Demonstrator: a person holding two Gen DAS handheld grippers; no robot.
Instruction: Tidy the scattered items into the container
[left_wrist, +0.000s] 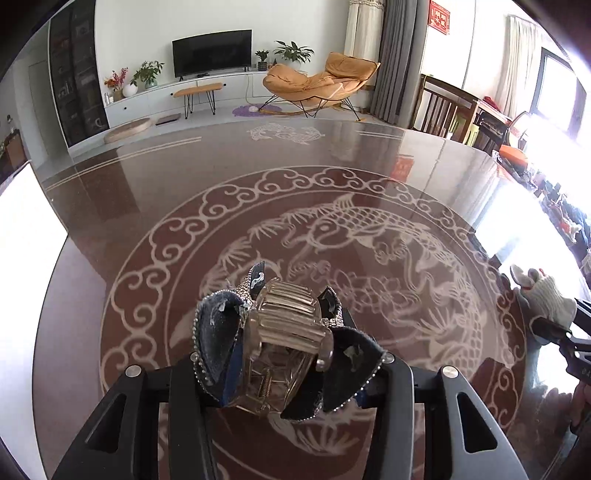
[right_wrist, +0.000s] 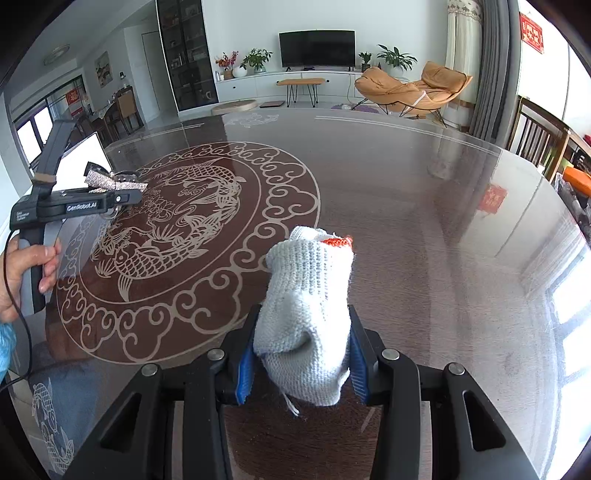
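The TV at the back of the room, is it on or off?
Off, it seems: the TV screen is uniformly dark in both views, with no picture showing. Standby cannot be ruled out.

**Two wrist cameras over one table**

Each fisheye looks forward and steeply down along its gripper's fingers, close above the glossy brown fish-engraved round table (left_wrist: 369, 173). Both share the tabletop and the far black television (right_wrist: 317, 48); the right view sees the left gripper (right_wrist: 125, 197).

Domestic living room: wall-side television (right_wrist: 317, 48) on a white low cabinet (right_wrist: 258, 84), orange lounge chair (left_wrist: 320, 79), potted plants (right_wrist: 396, 57), and glossy fish-patterned worktop (right_wrist: 388, 192).
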